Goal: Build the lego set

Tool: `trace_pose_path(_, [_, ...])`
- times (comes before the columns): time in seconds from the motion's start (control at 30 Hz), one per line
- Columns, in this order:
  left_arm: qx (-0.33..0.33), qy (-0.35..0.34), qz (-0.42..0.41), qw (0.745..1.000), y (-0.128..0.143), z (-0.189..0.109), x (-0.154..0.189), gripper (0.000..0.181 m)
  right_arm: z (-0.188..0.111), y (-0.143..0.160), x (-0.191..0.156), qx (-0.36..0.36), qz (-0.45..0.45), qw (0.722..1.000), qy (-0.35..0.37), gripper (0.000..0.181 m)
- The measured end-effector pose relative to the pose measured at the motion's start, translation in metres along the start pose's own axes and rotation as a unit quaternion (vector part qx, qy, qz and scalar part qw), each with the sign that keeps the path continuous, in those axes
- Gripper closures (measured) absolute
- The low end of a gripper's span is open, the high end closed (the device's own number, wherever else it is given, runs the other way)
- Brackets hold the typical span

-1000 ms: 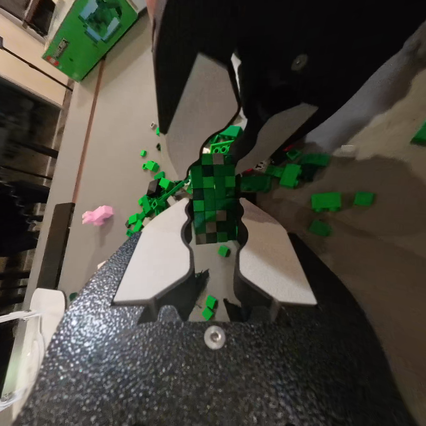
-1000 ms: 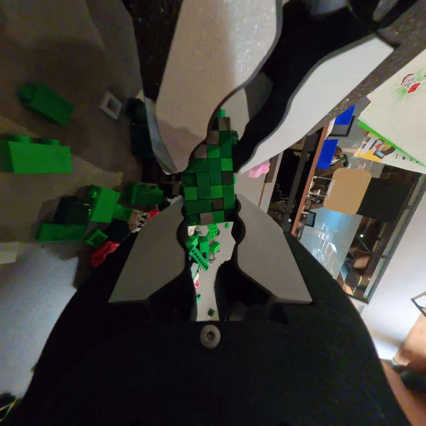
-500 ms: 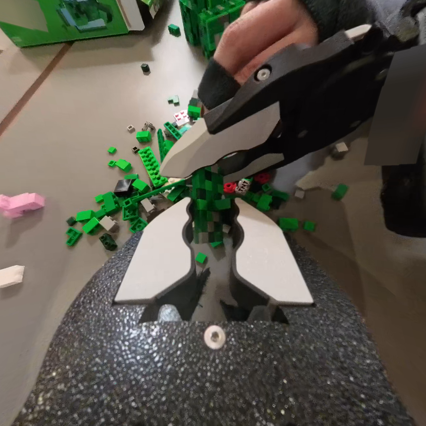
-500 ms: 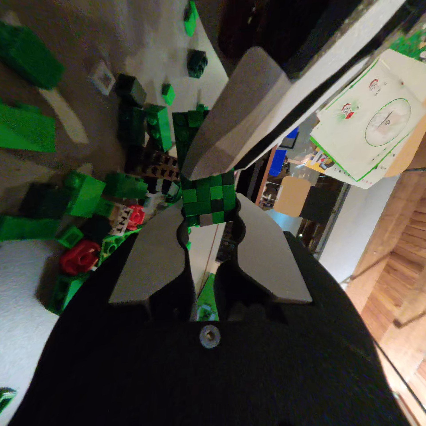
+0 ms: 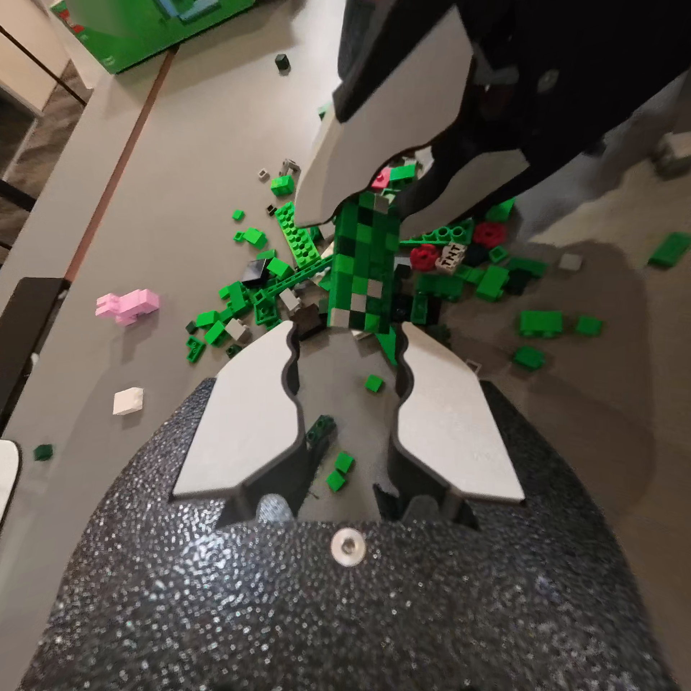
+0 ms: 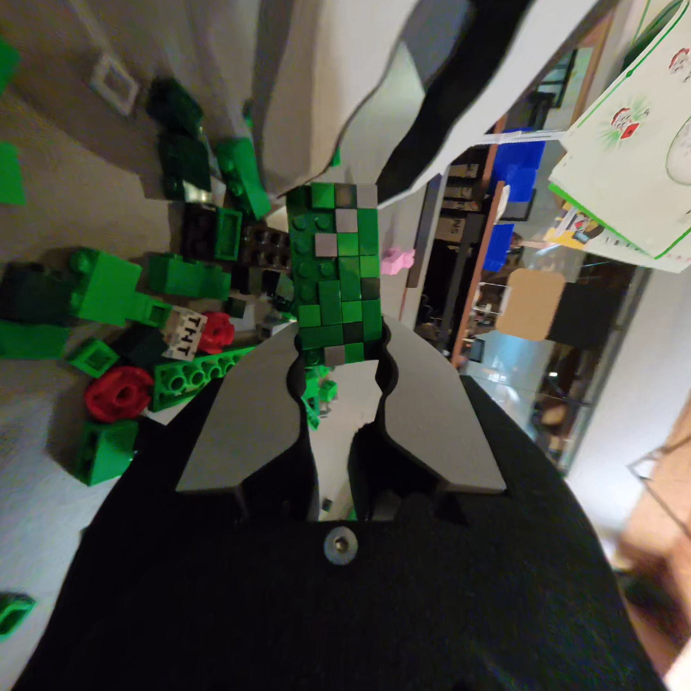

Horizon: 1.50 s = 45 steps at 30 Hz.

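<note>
The green checkered column [image 6: 336, 276] is assembled many layers high and hangs above the surface [image 5: 179, 179], its end pinched in the right gripper [image 6: 340, 351]; the left gripper [image 5: 347, 332] has let go, jaws wide. Loose green bricks [image 5: 258, 299] lie scattered below, so I judge much building remains.

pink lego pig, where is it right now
In the left wrist view the pink pig stands alone on the grey table, left of the green brick pile and apart from it, above a loose white brick.
</note>
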State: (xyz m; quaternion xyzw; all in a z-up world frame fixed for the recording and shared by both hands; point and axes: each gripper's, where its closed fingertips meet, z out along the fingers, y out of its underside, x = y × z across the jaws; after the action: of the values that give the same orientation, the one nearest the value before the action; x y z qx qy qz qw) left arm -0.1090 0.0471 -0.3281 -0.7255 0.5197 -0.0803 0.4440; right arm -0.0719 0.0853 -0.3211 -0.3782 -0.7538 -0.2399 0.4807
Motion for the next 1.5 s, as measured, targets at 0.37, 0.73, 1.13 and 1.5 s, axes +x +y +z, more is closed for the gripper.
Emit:
trace_pose_path(0.37, [0.172,0.11,-0.21,0.956,-0.036,-0.01,0.002,0.16,-0.005,-0.004,0.017,0.07,0.137,0.988,0.018,0.146])
trace_pose_path(0.73, [0.21,0.186,-0.333,0.9,-0.051,-0.009,0.009,0.175,-0.013,-0.021,0.016,0.118,0.147,0.982,0.0,0.143])
trace_pose_path(1.13, [0.222,0.14,-0.442,0.858,-0.047,0.0,-0.017,0.174,0.012,0.0,0.034,-0.037,0.09,0.991,0.091,0.146])
trace_pose_path(1.5, [0.237,0.125,-0.547,0.793,-0.036,0.011,-0.046,0.171,0.044,0.009,0.049,-0.078,0.042,0.983,0.158,0.146])
